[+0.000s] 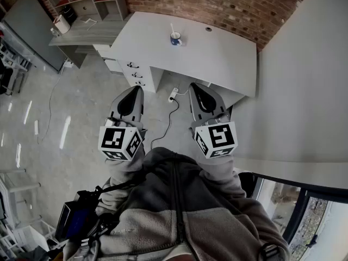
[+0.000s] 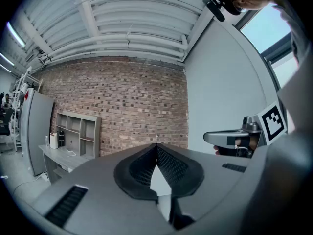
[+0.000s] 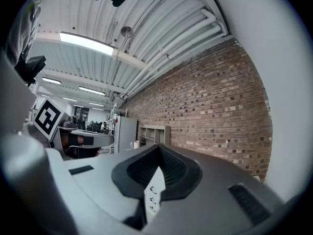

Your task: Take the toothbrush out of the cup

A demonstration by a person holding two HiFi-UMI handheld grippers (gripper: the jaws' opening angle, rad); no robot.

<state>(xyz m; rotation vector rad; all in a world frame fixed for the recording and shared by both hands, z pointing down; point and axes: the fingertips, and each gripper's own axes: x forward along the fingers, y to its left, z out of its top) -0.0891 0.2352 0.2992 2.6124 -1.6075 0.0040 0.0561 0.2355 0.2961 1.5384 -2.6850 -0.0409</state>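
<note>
approach step: toothbrush (image 1: 172, 29) upright in cup (image 1: 175, 38) on desk (image 1: 228, 58), well apart from both grippers; left gripper (image 1: 135, 90), right gripper (image 1: 193, 86) clenched, empty; next: step closer, open one, pinch handle, lift straight up

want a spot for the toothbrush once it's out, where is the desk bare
Most of the desk is bare: the wide stretch right of the cup, the corner left of it, and the front strip. Nowhere is crowded; only the cup with the toothbrush stands near the brick wall.
</note>
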